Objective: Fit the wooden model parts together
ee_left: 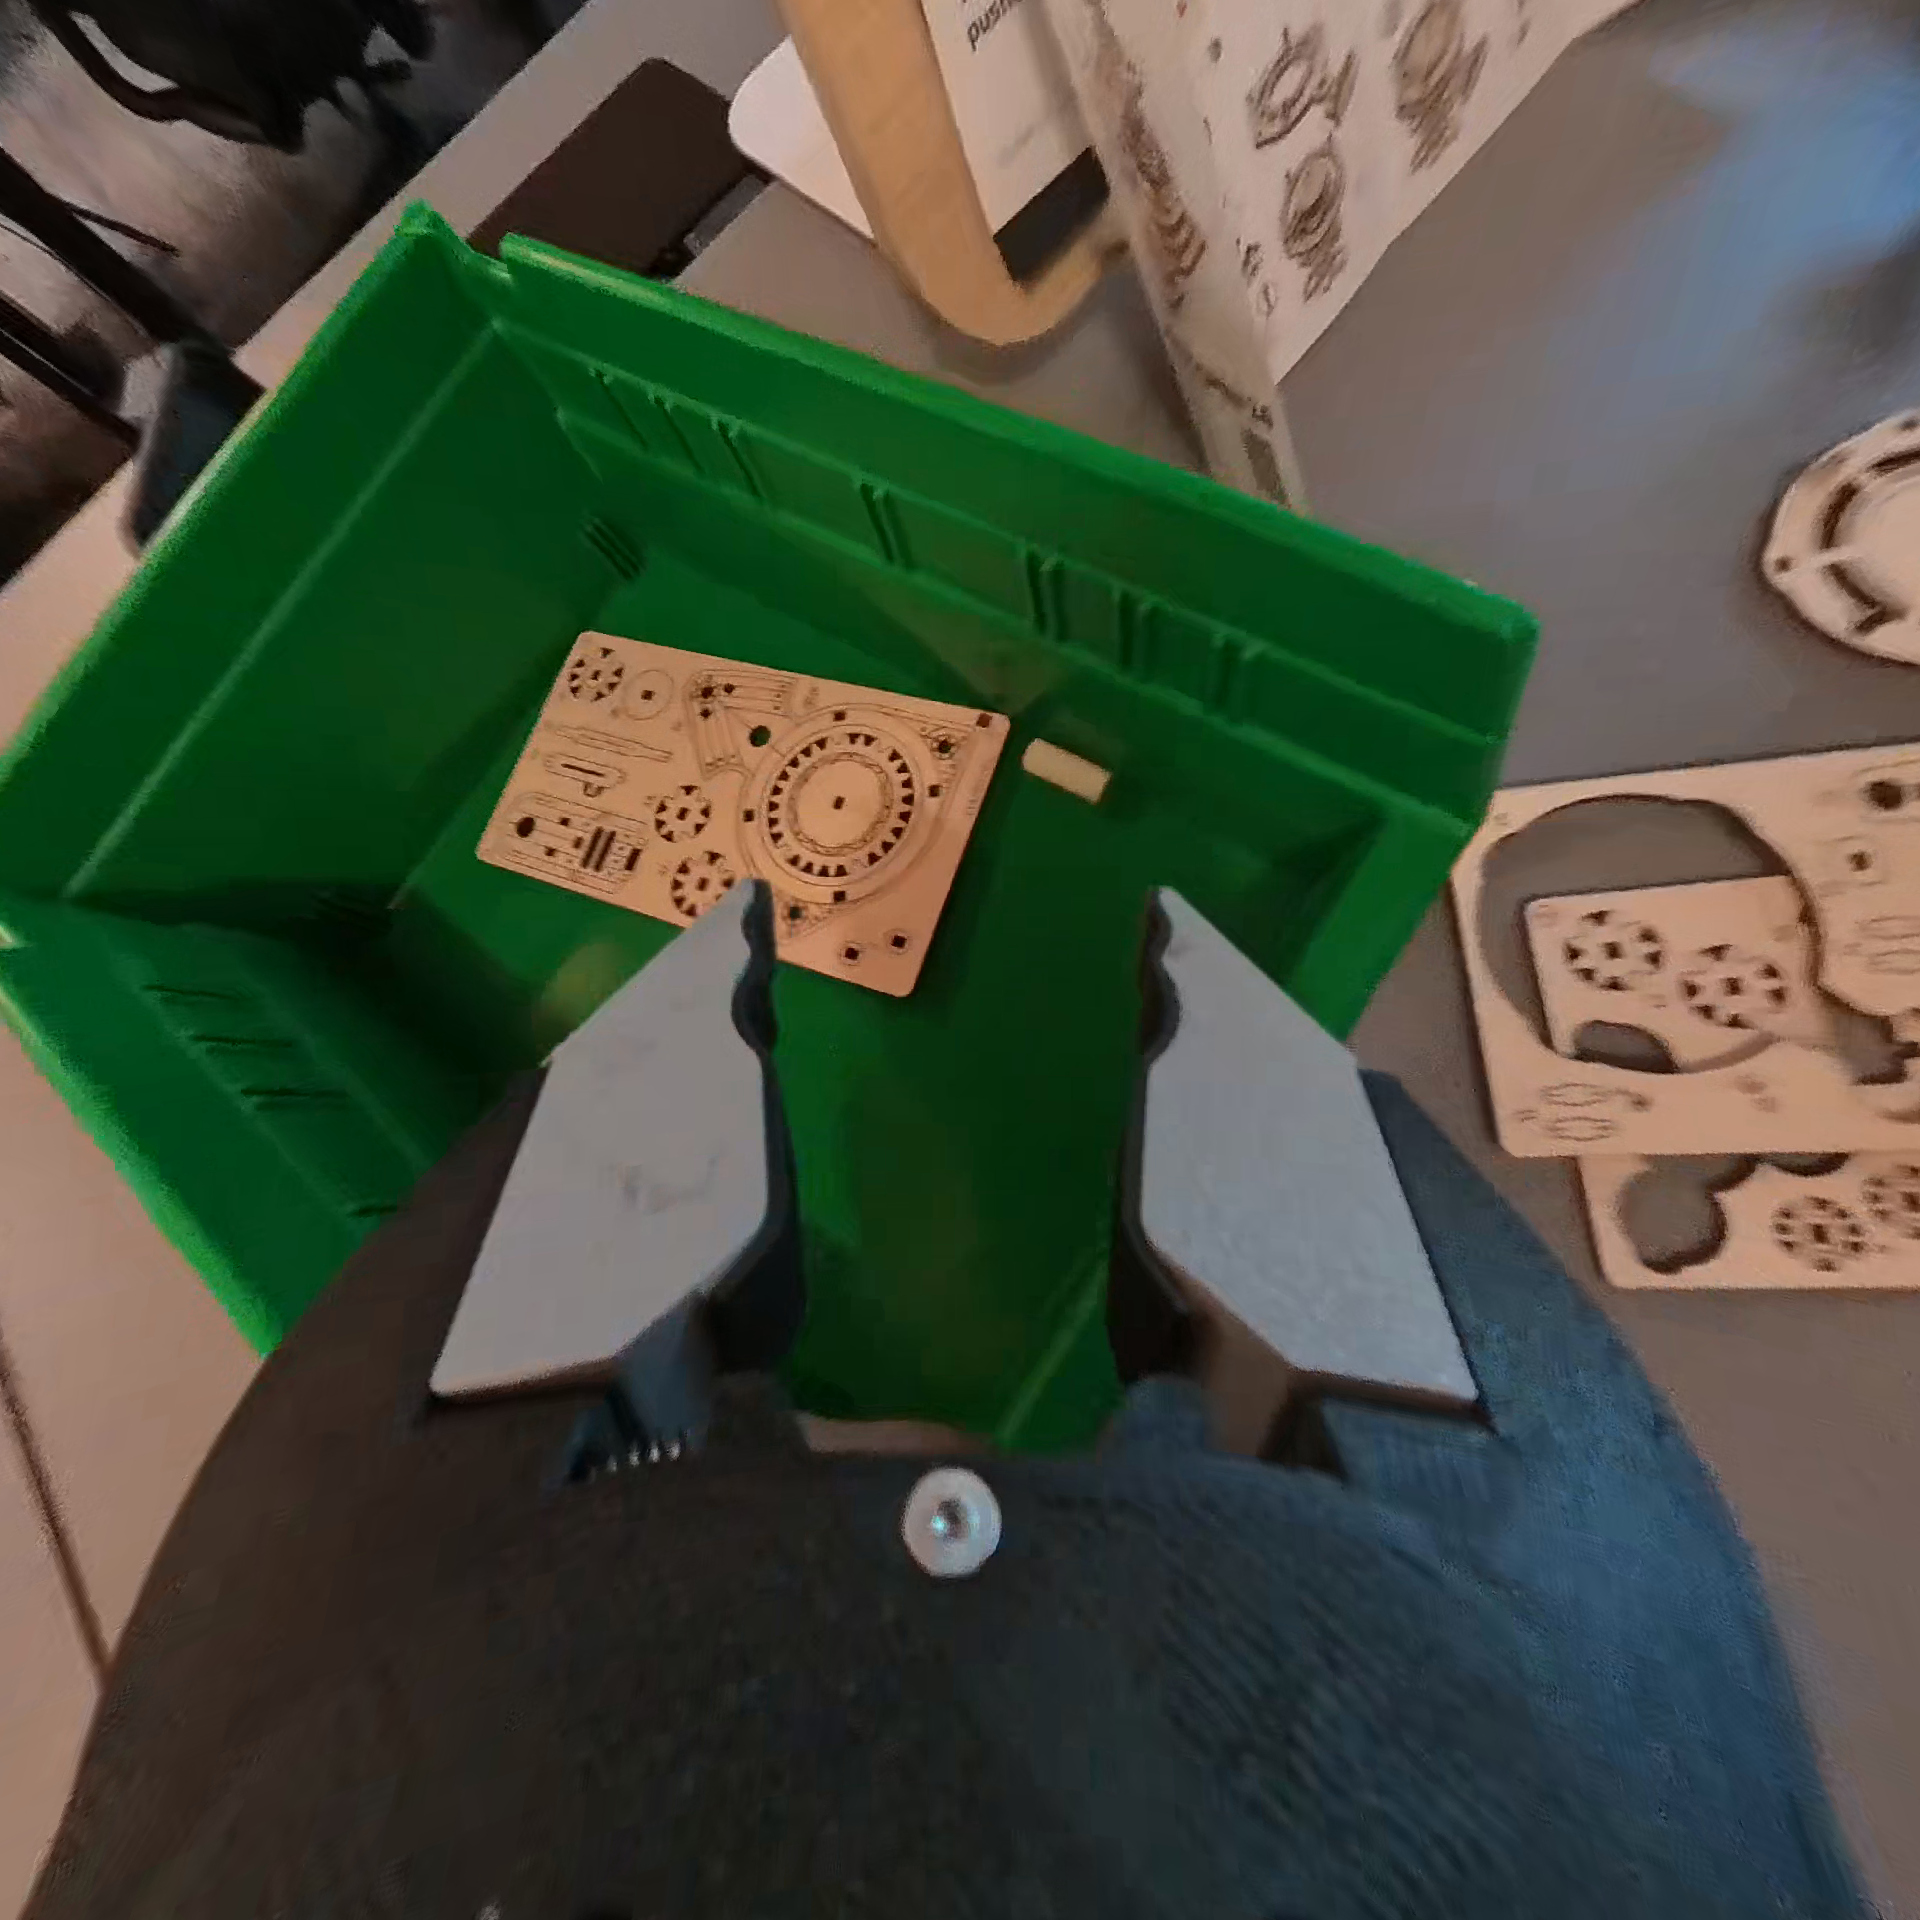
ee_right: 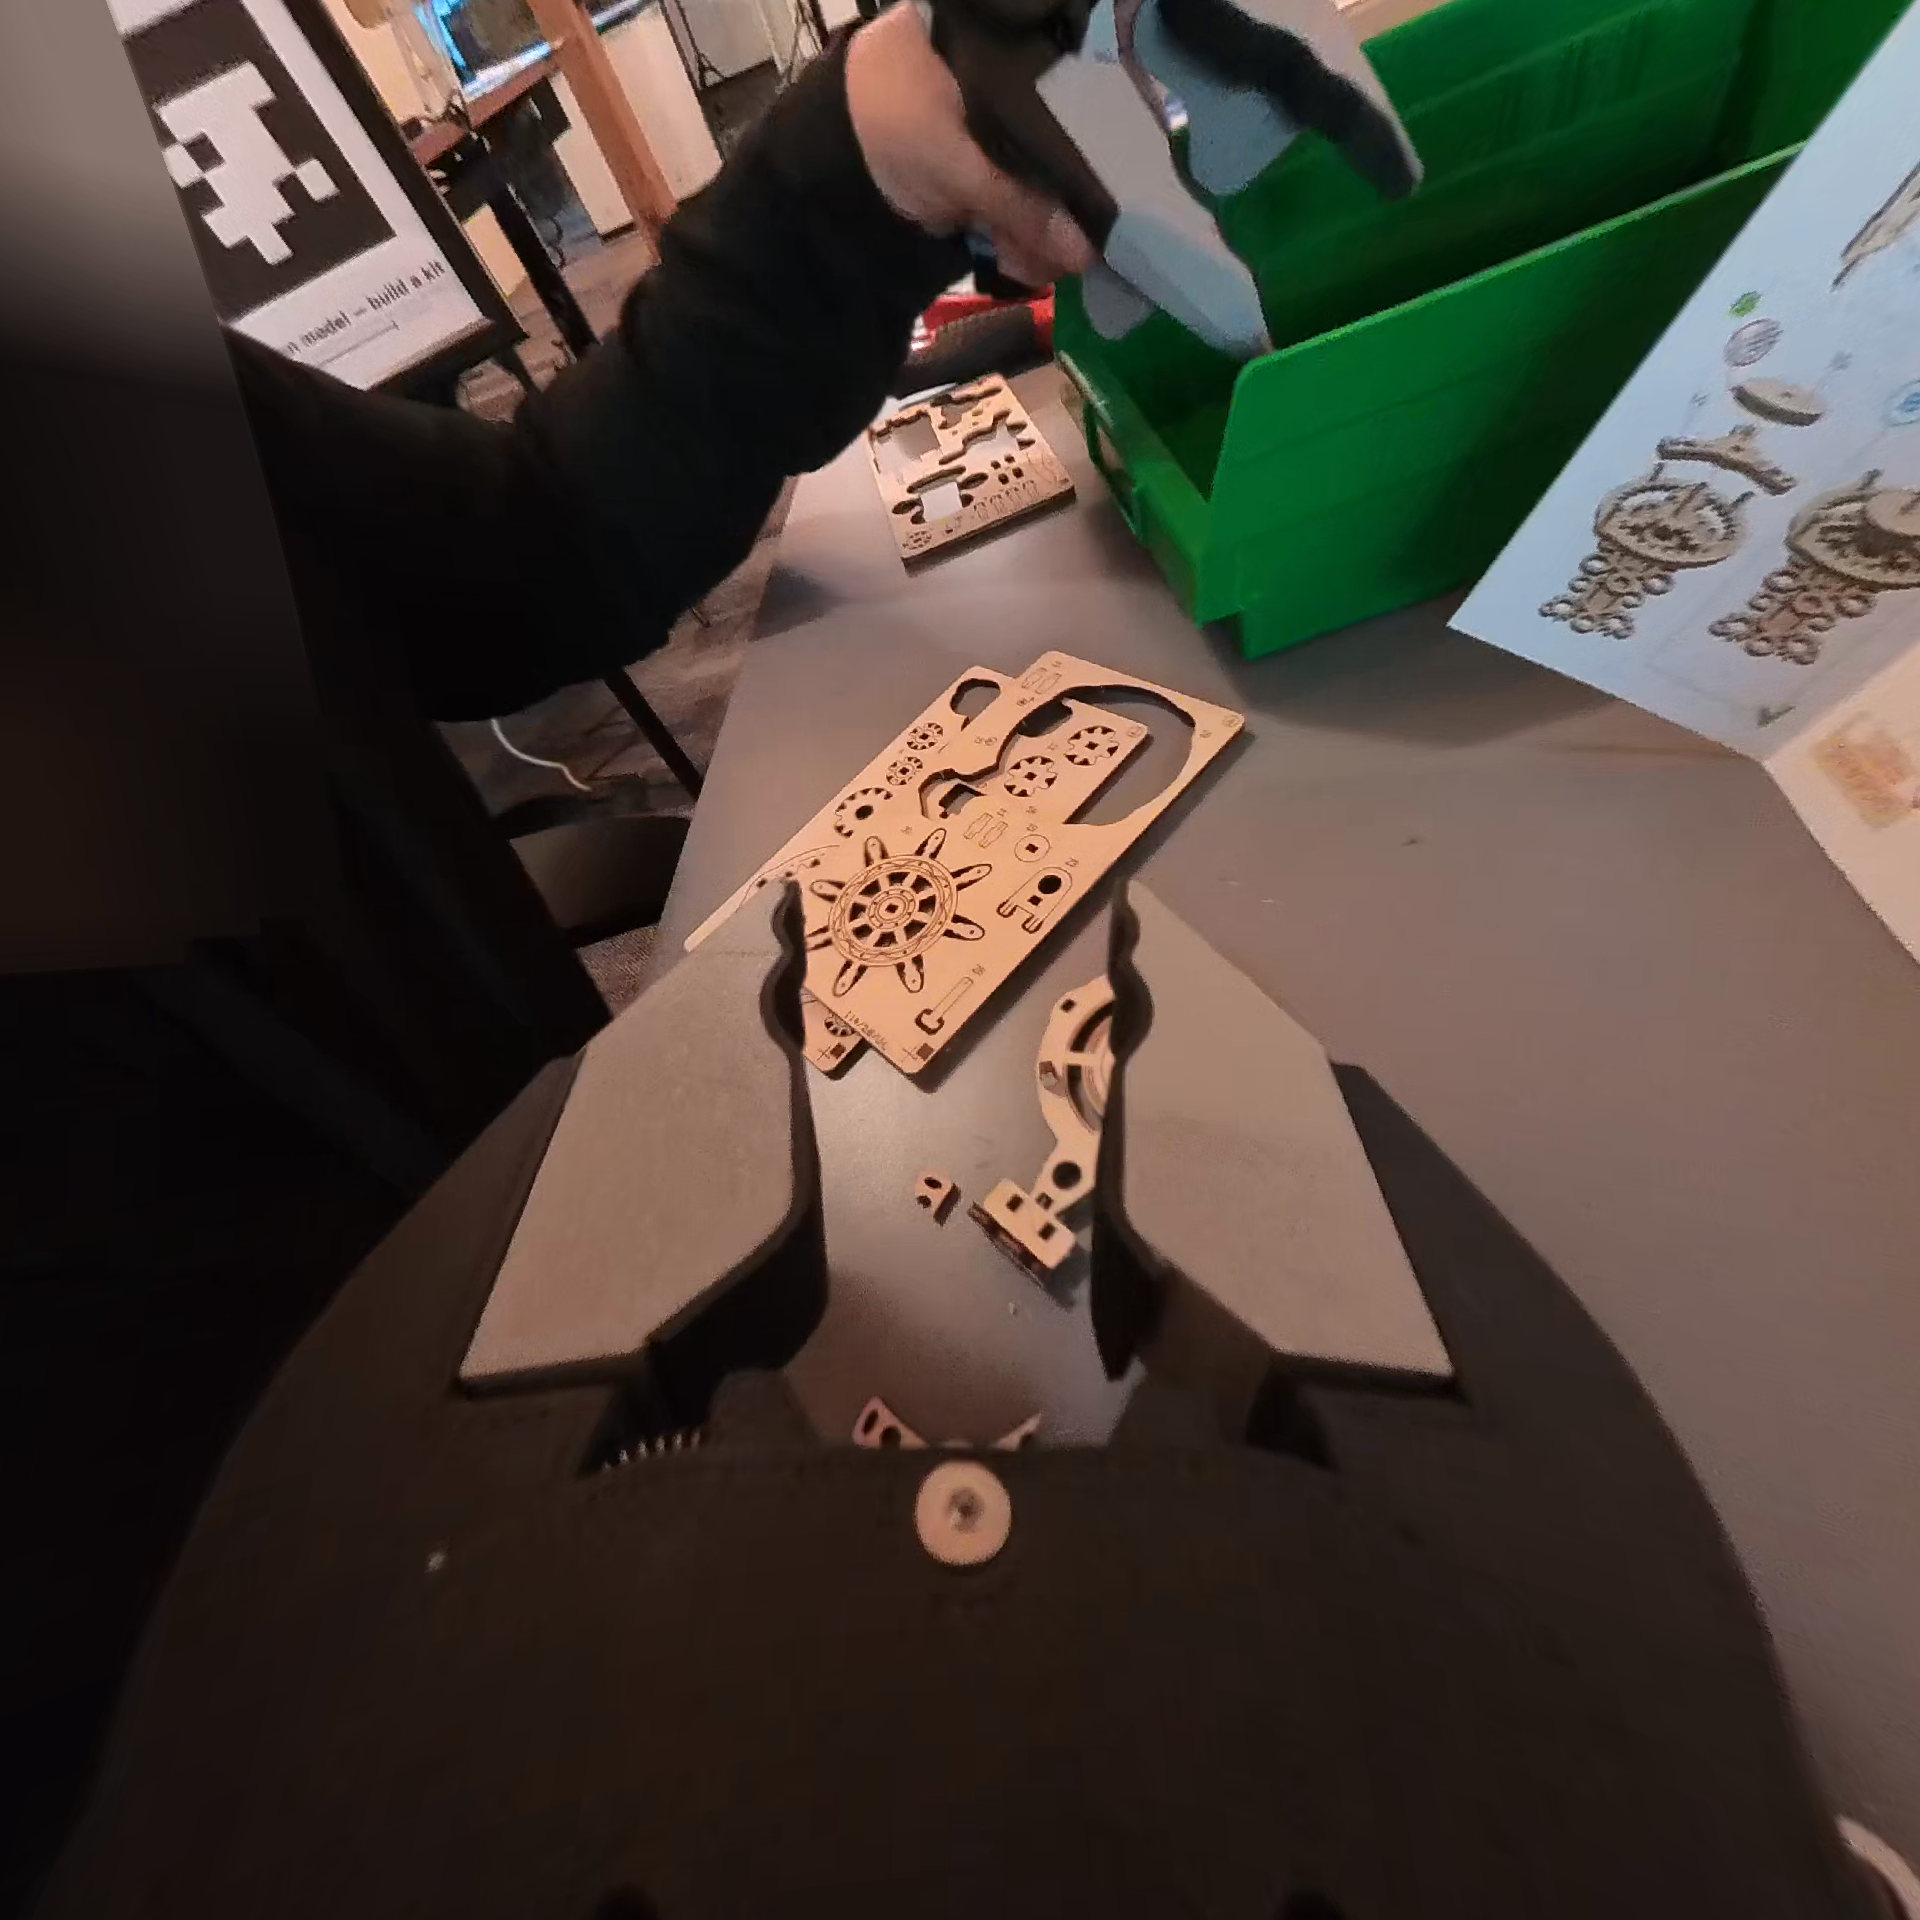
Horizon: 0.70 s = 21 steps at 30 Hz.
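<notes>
In the left wrist view my left gripper (ee_left: pixel 956 899) is open and empty, hovering over a green bin (ee_left: pixel 312 644). On the bin's floor lie a laser-cut wooden sheet (ee_left: pixel 743 805) and a small wooden block (ee_left: pixel 1065 771). In the right wrist view my right gripper (ee_right: pixel 951 904) is open and empty above the grey table (ee_right: pixel 1455 935). Between its fingers lie a wooden sheet with a ship's wheel (ee_right: pixel 966 862), a round wooden assembly with a tab (ee_right: pixel 1065 1122) and a tiny wooden piece (ee_right: pixel 937 1193). The left gripper (ee_right: pixel 1195 156) shows far off, held by a hand over the green bin (ee_right: pixel 1382 488).
More punched-out wooden sheets lie right of the bin (ee_left: pixel 1714 987) and at the table's far end (ee_right: pixel 966 468). An instruction sheet (ee_right: pixel 1745 468) stands at the right, also seen in the left wrist view (ee_left: pixel 1299 187). A round wooden part (ee_left: pixel 1860 551) lies at the far right. About 9 centimeters separates my left fingertips from the small wooden block (ee_left: pixel 1065 771).
</notes>
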Each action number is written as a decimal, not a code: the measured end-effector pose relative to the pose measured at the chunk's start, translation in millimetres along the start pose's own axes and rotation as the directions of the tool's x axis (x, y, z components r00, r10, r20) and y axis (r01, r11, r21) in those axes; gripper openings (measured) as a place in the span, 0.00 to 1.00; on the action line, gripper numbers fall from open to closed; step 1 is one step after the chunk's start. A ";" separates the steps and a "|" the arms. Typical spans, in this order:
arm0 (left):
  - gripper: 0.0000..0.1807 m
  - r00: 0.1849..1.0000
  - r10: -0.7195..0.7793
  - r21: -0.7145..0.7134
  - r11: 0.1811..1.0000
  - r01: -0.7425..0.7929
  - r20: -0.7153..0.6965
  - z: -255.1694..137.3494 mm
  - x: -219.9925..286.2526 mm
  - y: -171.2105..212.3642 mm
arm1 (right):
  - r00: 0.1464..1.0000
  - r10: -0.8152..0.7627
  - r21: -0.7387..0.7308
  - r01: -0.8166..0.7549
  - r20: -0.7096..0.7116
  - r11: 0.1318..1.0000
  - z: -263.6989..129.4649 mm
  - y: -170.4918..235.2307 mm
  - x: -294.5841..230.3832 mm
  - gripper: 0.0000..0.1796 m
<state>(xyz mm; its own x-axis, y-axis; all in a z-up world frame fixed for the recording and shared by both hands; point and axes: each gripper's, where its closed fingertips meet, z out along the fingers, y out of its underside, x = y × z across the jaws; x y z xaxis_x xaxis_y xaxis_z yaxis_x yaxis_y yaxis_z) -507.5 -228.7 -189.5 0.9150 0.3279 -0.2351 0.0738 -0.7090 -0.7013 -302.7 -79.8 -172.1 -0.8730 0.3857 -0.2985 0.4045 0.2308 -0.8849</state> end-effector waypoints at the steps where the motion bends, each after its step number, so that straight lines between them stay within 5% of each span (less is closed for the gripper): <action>1: 0.37 1.000 0.023 -0.007 1.000 -0.023 0.008 1.0 -0.1 0.0 | 1.000 0.002 0.018 -0.002 0.012 1.000 -4.2 -1.0 0.1 0.31; 10: 0.37 0.995 0.080 -0.084 0.994 -0.075 0.053 14.0 -7.8 -0.4 | 0.998 -0.022 0.116 0.014 0.066 0.993 -27.2 -11.3 1.8 0.30; 16: 0.31 0.970 -0.048 0.275 0.961 -0.019 0.238 -40.7 -49.2 -74.5 | 0.999 -0.016 0.191 0.022 -0.034 0.981 -42.4 -18.8 23.2 0.34; 21: 0.22 0.908 -0.330 0.549 0.824 0.143 0.258 -87.3 -69.7 -88.1 | 0.988 -0.047 0.156 0.069 -0.145 0.985 -44.5 -7.6 39.3 0.39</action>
<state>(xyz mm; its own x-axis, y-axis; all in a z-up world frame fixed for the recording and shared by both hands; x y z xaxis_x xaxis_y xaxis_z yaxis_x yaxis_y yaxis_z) -543.1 -243.5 -52.6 0.7043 0.6926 -0.1557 -0.0256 -0.1944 -0.9806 -328.0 -26.6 -161.2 -0.8420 0.5003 -0.2017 0.2955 0.1149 -0.9484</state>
